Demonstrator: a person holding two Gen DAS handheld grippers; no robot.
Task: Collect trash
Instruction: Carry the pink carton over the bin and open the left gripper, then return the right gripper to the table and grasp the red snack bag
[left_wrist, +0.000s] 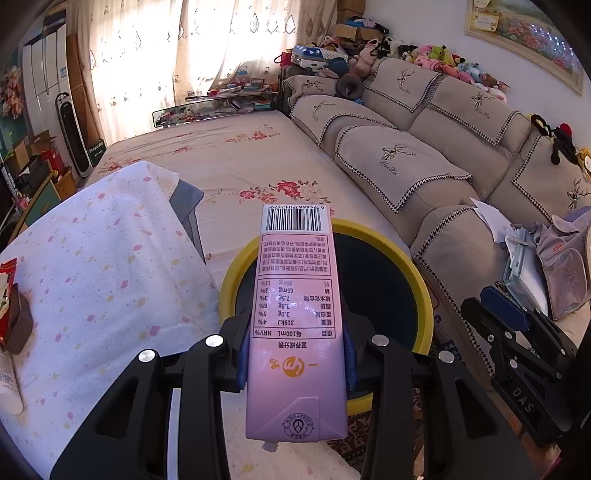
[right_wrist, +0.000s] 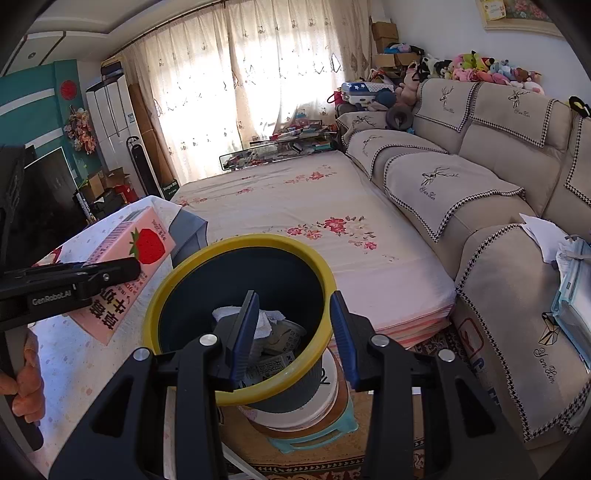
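Your left tool (left_wrist: 295, 354) is clenched on the pink milk carton (left_wrist: 295, 314), long side forward, hanging above the yellow-rimmed bin (left_wrist: 424, 295) so it can drop straight in. Bin sits just beside the cloth-covered worktop (left_wrist: 92, 277), already holding 1 tissue wad (right_wrist: 267, 319) plus cans. Your right tool (right_wrist: 291, 339) hangs released and empty over the bin mouth.

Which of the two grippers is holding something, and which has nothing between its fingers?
The left gripper holds the pink strawberry milk carton near the yellow-rimmed trash bin. The right gripper is open and holds nothing.
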